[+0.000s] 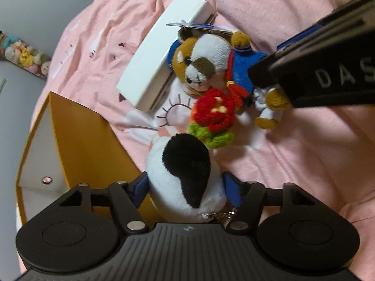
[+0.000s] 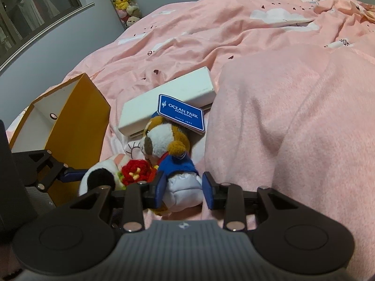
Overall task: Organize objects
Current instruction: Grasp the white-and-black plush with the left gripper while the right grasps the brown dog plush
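A white plush with a black patch (image 1: 182, 164) lies on the pink duvet beside the open yellow box (image 1: 77, 135). My left gripper (image 1: 186, 185) straddles it, both blue pads against its sides. A brown-and-white dog plush (image 2: 161, 140) in a blue jacket, with a blue Ocean Park tag (image 2: 180, 112), lies against a long white box (image 2: 168, 100). My right gripper (image 2: 184, 190) is shut on the dog's white lower body. A red crochet flower with green leaves (image 1: 215, 112) rests between the two plush toys.
The yellow box (image 2: 77, 121) stands on the left with a white inside. A thick pink blanket mound (image 2: 281, 117) rises on the right. A column of small plush toys (image 2: 123, 0) hangs on the grey wall beyond the bed.
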`<state>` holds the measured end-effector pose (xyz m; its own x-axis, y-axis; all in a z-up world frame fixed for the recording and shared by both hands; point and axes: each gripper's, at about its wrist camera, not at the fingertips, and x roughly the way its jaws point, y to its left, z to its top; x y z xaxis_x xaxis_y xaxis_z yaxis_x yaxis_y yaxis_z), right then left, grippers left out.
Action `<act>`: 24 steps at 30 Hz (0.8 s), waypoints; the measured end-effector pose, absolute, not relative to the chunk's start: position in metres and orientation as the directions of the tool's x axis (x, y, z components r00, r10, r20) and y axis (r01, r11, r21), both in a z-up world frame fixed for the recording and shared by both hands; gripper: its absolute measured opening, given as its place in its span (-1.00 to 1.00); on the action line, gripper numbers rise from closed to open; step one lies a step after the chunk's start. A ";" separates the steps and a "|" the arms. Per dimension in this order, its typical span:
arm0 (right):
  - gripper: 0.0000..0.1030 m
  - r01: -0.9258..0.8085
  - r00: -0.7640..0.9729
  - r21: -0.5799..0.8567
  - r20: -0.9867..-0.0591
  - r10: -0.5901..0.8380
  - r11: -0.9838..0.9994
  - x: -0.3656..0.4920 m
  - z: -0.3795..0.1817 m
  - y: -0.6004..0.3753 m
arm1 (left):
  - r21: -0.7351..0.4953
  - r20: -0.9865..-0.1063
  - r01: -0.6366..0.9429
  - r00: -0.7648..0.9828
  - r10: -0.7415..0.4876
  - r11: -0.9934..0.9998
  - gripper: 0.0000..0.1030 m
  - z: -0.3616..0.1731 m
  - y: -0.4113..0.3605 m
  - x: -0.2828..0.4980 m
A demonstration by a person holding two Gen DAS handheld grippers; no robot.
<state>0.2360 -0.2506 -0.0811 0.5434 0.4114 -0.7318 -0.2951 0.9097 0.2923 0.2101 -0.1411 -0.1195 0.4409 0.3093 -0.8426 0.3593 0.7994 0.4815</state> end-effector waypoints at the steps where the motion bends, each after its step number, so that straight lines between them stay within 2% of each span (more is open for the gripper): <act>1: -0.29 -0.295 0.543 0.293 -0.732 0.412 0.910 0.236 -0.081 -0.251 | 0.477 -0.843 0.357 0.446 0.302 0.803 0.43 -0.118 -0.140 0.210; 8: -0.30 -0.309 0.568 0.297 -0.704 0.426 0.903 0.230 -0.075 -0.252 | 0.402 -0.842 0.312 0.496 0.213 0.861 0.34 -0.091 -0.122 0.204; 13: -0.30 -0.323 0.585 0.295 -0.684 0.435 0.899 0.230 -0.072 -0.252 | 0.221 -0.859 0.252 0.507 0.066 0.942 0.32 -0.062 -0.093 0.203; 19: -0.30 -0.357 0.601 0.245 -0.678 0.423 0.901 0.237 -0.071 -0.242 | 0.115 -0.815 0.216 0.578 -0.032 0.970 0.32 -0.024 -0.086 0.192; 24: -0.29 -0.361 0.574 0.278 -0.686 0.448 0.890 0.254 -0.077 -0.241 | 0.019 -0.784 0.200 0.612 -0.109 0.980 0.32 -0.004 -0.071 0.191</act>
<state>0.2543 -0.2410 -0.0770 0.5736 0.4476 -0.6860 -0.3615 0.8898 0.2784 0.1905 -0.0713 -0.0040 0.6116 -0.1090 -0.7837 0.1995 0.9797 0.0195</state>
